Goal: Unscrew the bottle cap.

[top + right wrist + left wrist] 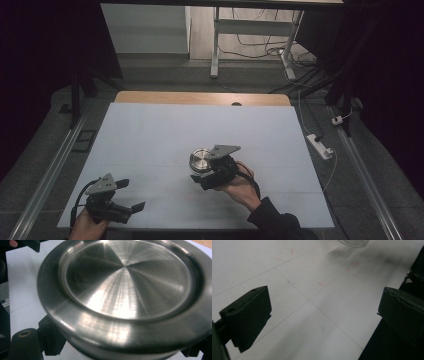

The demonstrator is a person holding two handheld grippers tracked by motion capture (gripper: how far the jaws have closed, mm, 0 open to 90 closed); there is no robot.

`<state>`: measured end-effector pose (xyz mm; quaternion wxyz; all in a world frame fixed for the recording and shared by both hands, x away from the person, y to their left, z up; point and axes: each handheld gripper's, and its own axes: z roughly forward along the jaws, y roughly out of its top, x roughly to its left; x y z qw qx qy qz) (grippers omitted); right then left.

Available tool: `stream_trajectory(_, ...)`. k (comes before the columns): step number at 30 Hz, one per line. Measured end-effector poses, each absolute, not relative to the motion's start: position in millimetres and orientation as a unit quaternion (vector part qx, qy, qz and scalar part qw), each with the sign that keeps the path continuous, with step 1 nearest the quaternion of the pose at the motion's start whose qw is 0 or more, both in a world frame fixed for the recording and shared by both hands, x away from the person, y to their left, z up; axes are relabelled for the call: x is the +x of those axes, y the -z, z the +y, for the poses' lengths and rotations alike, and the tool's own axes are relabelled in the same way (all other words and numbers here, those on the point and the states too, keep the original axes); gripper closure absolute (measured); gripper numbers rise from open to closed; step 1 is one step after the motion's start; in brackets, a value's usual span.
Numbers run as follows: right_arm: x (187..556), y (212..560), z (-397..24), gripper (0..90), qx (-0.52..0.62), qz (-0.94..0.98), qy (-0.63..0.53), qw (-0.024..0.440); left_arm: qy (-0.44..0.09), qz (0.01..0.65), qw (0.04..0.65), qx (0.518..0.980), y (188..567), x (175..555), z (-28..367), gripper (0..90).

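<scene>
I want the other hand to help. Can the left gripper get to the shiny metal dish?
Probably yes. The left gripper is open, and bare white table lies between it and the metal dish, which the right gripper holds.

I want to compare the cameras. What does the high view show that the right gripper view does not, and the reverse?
High view: the whole white table, the left gripper with jaws apart, and the floor beyond. Right gripper view: the round metal dish close up, with its brushed centre and raised rim. Both show the dish held by the right gripper.
</scene>
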<state>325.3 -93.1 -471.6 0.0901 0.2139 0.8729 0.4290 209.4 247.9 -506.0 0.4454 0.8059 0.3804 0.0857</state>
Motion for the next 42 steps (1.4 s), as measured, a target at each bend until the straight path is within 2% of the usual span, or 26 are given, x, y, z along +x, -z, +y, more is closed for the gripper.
stream_trajectory(20,325.7,469.6,-95.8,15.3,0.215,0.872,-0.431,0.091,-0.067,0.334,0.456,0.822,475.0,251.2,214.5,0.4)
stream_trajectory(42,325.1,469.6,-95.2,15.2,0.204,0.876,-0.430,0.085,-0.054,0.246,0.458,0.853,456.0,296.4,165.3,0.7)
